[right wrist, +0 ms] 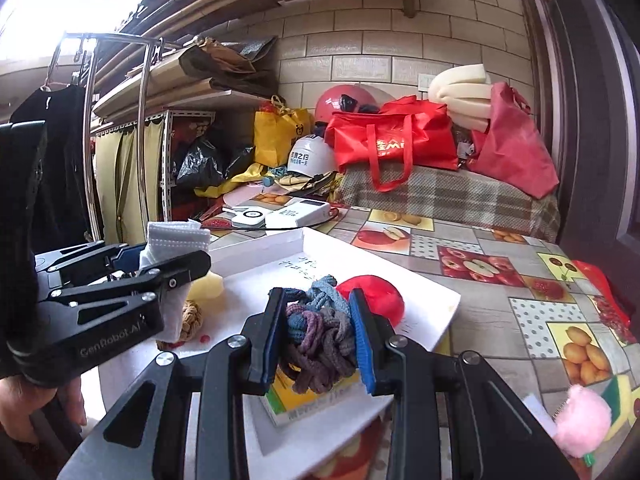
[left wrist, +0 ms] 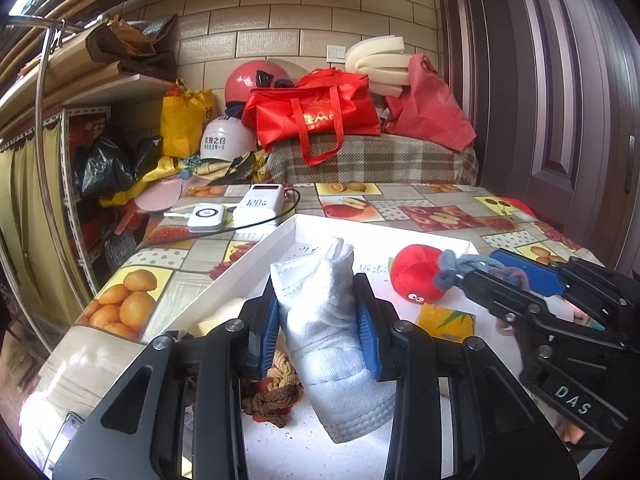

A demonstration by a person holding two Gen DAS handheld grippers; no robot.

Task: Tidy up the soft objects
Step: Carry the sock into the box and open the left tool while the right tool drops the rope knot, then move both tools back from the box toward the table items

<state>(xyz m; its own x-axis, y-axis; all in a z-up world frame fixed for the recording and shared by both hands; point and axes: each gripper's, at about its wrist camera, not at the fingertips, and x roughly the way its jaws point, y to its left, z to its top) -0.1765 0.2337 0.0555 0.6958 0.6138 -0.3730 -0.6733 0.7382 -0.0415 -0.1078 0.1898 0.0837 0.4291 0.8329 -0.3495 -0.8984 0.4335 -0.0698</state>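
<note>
Soft objects fill both claws over the white shallow cardboard tray (left wrist: 276, 240). Leftmost, the left claw (left wrist: 318, 320) is clamped on a rolled white terry towel (left wrist: 320, 304), its pads squeezing the roll's middle; it looks light and squashy, best held mid-roll. Below this claw lie a tan braided rope knot (left wrist: 280, 376) and a pale foam piece, half hidden. To its right, the right claw (right wrist: 316, 340) pinches a tangled bundle of grey, blue and purple knitted loops (right wrist: 320, 332), limp and likely to trail. Just beyond sits a red plush ball (right wrist: 376, 292), partly covered.
</note>
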